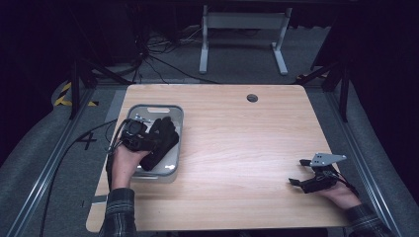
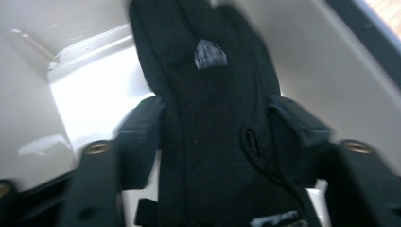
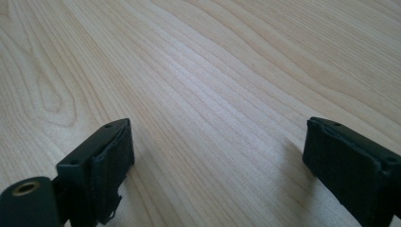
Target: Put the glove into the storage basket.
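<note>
The left gripper (image 1: 148, 138) held its jaws clamped on a black fabric glove (image 2: 213, 118) over the grey plastic bin (image 1: 175, 111). The right gripper (image 1: 301, 173) rested on the light wooden table (image 1: 237, 133), jaws wide apart and empty.

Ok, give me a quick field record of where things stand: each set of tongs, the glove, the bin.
left tongs: shut on the black glove, over the bin
glove: fingers point away from the tongs, hanging into the bin
bin: grey, at the left side of the table
right tongs: open, holding nothing, low over bare wood at the table's right near corner
views: left gripper view is blurred
</note>
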`<state>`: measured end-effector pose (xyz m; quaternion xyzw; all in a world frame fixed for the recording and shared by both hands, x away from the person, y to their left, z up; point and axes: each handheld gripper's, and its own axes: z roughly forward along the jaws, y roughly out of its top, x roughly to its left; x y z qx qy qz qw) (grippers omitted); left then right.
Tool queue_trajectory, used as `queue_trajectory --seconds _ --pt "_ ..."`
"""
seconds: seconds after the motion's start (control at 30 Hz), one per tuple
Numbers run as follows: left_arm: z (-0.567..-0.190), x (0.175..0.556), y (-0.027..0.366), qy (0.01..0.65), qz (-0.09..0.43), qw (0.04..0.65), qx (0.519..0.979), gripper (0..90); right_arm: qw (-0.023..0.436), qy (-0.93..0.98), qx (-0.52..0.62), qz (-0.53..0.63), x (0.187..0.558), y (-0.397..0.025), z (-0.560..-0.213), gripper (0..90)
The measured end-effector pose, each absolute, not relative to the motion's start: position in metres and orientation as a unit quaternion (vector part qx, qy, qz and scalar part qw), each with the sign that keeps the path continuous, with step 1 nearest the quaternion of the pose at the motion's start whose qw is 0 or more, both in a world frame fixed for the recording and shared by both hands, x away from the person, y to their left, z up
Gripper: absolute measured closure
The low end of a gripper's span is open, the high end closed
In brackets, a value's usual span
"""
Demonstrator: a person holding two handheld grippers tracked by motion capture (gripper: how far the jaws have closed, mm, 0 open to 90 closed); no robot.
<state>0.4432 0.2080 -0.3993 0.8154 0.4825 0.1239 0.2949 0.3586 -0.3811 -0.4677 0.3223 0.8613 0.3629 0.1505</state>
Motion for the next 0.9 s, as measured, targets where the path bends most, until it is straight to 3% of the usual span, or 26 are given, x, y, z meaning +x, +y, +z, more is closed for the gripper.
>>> queue_trajectory --seconds 0.2,0.5,0.9 --pt "-0.396 0.442 0.212 0.491 0.138 0.302 0.805 23.5 0.151 0.861 0.322 0.363 0.359 -0.381 -0.468 10.3" --pt "-0.378 0.433 0.196 0.465 0.145 0.343 0.803 19.1 0.150 0.861 0.322 0.363 0.359 -0.381 -0.468 10.3" --pt "-0.359 0.422 0.143 0.420 0.141 0.386 0.809 16.7 0.150 0.861 0.322 0.363 0.359 -0.381 -0.468 10.3"
